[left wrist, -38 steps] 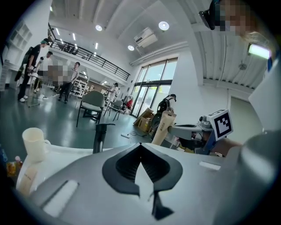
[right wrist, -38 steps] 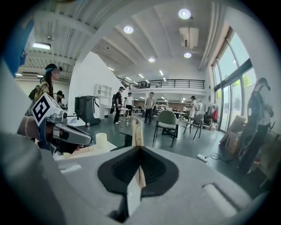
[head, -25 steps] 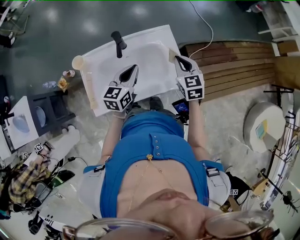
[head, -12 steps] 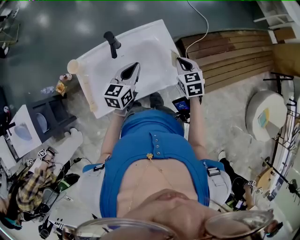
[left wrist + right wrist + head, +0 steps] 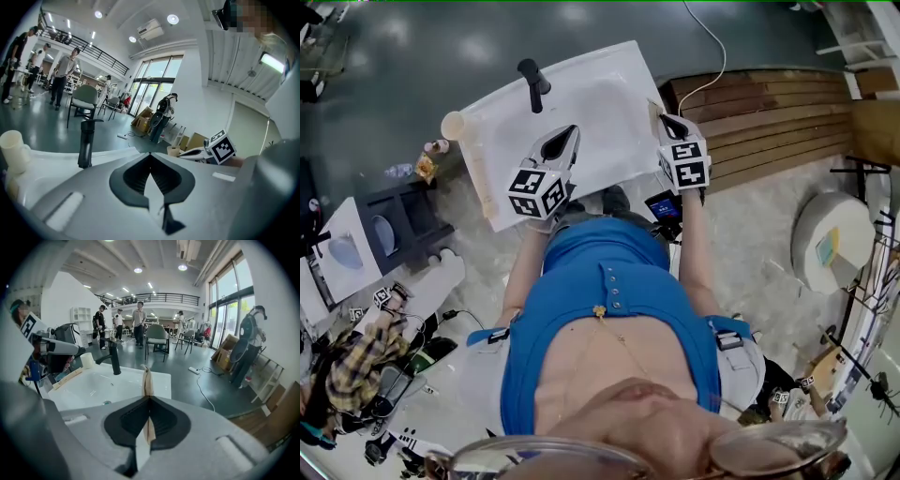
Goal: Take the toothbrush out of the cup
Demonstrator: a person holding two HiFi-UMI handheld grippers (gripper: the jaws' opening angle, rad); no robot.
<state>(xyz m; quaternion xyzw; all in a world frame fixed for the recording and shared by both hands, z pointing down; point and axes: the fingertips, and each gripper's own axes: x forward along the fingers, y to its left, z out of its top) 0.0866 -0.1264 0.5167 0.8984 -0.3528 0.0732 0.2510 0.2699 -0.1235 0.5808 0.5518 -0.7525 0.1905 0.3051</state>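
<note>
My right gripper (image 5: 662,117) hangs over the right rim of the white sink (image 5: 600,103), shut on a pale wooden toothbrush (image 5: 147,380). The toothbrush stands upright between the jaws and pokes out past the tips (image 5: 652,107). The cream cup (image 5: 452,124) stands at the sink's far left corner, also seen as the cup (image 5: 87,360) in the right gripper view and the cup (image 5: 12,149) in the left gripper view; nothing stands in it. My left gripper (image 5: 569,136) hovers over the sink's near side, its jaws closed together with nothing between them (image 5: 150,154).
A black faucet (image 5: 534,84) rises at the sink's back edge. A pale wooden strip (image 5: 476,178) lies along the sink's left rim. Wooden planks (image 5: 769,122) lie to the right. Several people (image 5: 138,322) and chairs stand far off in the hall.
The head camera has swayed a little. Both grippers keep their places over the sink, the right one still holding the toothbrush.
</note>
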